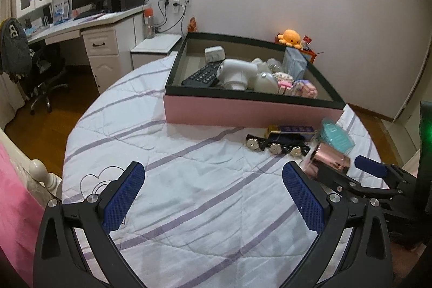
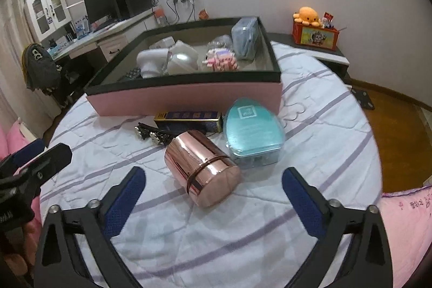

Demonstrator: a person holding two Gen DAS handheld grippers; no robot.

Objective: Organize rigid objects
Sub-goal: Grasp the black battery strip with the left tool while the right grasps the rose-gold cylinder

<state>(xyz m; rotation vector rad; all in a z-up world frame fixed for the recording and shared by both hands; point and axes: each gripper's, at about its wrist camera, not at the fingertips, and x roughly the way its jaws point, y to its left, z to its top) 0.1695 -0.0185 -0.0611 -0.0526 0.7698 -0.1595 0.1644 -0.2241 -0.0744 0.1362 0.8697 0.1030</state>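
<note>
Four loose things waiting beside the pink box

Lying on its side on the striped bedspread (image 2: 243,228), the rose-gold can (image 2: 202,169) is sitting just ahead of the right claw (image 2: 213,196), whose fingers are standing wide apart with nothing between them. Its polished metal is looking stiff, slippery and ready to roll, so gripping across the round body near the seam seems safest. The left claw (image 1: 213,193) is hanging wide apart over bare quilt. Behind, the pink box (image 2: 189,96) is filling up; a desk and white wall are framing the bedroom

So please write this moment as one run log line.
left gripper: open, empty | right gripper: open, facing lying rose-gold metal canister
</note>
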